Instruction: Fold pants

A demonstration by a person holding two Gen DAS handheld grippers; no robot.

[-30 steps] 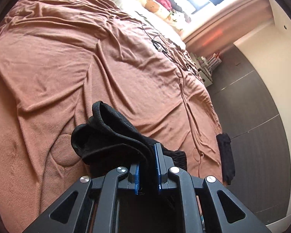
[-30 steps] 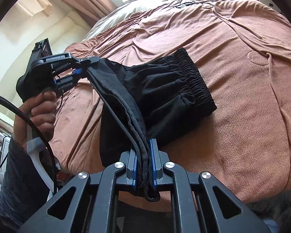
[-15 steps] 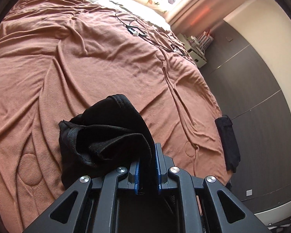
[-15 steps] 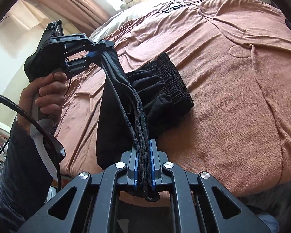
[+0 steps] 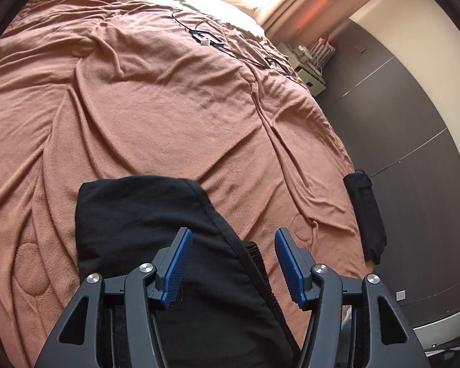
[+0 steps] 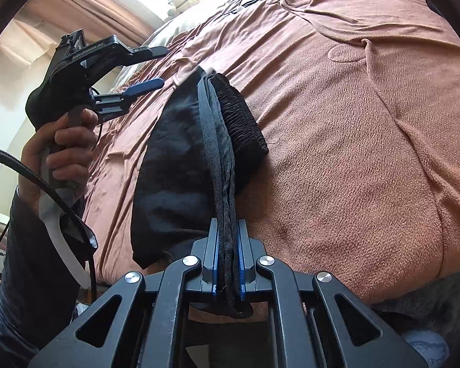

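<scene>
1. The left gripper (image 5: 233,263) hangs over the pants (image 5: 156,233) with its blue pads (image 5: 178,266) spread wide, holding nothing.
2. The right gripper (image 6: 227,263) has its pads clamped on the pants' bunched edge.
3. The folded black pants lie on the brown blanket (image 5: 156,101).

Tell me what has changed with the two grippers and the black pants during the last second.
The left gripper opened and let go of the pants, and the folded part it held dropped flat onto the brown blanket. The right gripper stayed shut on the pants' edge. The dark cloth at the bed's edge did not move.
</scene>
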